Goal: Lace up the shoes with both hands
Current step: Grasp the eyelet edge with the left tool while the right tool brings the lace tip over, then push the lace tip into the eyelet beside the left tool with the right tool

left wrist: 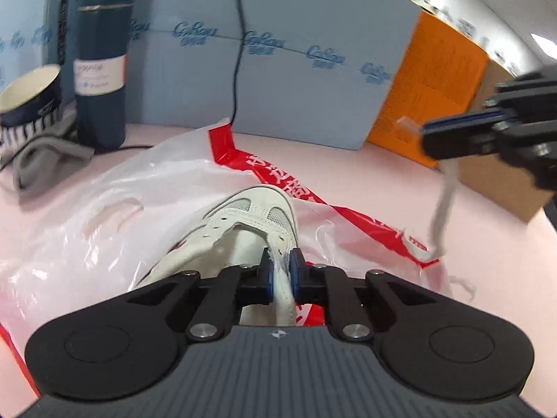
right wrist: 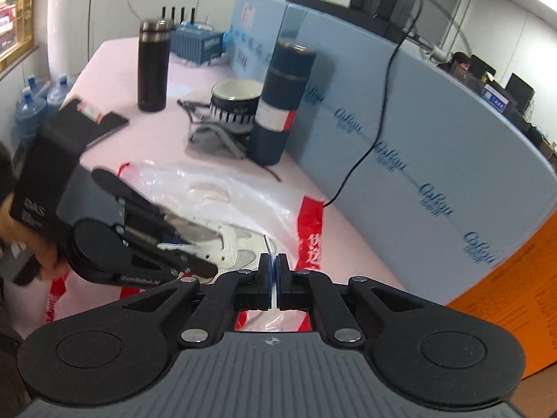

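A white sneaker [left wrist: 243,223] lies on a plastic bag, toe pointing away from me. My left gripper [left wrist: 281,259] is shut on the sneaker's right eyelet flap, and the white edge shows between its blue pads. To the right, raised above the table, my right gripper [left wrist: 426,132] is shut on the white shoelace [left wrist: 444,202]. The lace's clear tip [left wrist: 405,123] pokes out past the fingers, and the rest hangs down to the bag. In the right wrist view the right gripper [right wrist: 274,268] has the thin lace pinched, with the sneaker [right wrist: 240,247] just beyond.
The white and red plastic bag [left wrist: 104,209] covers the pink table [left wrist: 348,163]. At back left stand a dark blue canister [left wrist: 101,80], a striped bowl [left wrist: 29,97] and a grey cloth [left wrist: 45,160]. A blue foam board [left wrist: 313,69], a black cable [left wrist: 236,69] and an orange box [left wrist: 435,87] close the back.
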Motion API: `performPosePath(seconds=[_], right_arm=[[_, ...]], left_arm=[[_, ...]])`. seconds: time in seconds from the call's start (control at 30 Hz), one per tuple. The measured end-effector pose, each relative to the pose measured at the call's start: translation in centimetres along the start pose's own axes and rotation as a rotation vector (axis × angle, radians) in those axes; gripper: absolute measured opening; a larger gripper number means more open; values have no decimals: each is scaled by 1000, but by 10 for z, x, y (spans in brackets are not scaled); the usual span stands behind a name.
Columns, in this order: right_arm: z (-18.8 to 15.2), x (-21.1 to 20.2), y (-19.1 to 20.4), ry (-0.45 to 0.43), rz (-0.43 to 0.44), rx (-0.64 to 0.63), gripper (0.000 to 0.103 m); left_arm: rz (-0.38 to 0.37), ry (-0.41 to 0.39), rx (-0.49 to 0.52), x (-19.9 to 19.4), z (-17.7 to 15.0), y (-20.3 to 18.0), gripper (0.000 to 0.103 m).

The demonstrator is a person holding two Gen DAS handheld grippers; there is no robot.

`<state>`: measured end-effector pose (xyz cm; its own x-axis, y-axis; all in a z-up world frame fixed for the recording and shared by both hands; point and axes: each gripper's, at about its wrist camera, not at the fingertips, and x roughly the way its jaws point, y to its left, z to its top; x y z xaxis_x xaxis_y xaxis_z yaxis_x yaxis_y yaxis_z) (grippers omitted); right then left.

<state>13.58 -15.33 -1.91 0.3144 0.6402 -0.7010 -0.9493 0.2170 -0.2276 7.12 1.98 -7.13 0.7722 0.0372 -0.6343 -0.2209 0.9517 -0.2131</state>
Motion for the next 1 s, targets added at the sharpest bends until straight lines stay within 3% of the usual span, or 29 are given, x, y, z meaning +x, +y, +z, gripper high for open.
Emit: performPosePath(seconds=[0.1, 0.3, 0.57, 1.0], right_arm=[[0, 22, 9, 49, 25, -68, 3], [2, 56, 24, 133, 66, -222, 2], [3, 78, 28, 216, 115, -301, 2], [9, 87, 31, 247, 134, -344, 2]], left_arm=[[25, -7, 165, -3, -1, -10, 9], [71, -44, 371, -7, -12, -26, 9], [101, -72, 436, -7, -18, -33, 10], [121, -87, 484, -7, -23, -40, 10]])
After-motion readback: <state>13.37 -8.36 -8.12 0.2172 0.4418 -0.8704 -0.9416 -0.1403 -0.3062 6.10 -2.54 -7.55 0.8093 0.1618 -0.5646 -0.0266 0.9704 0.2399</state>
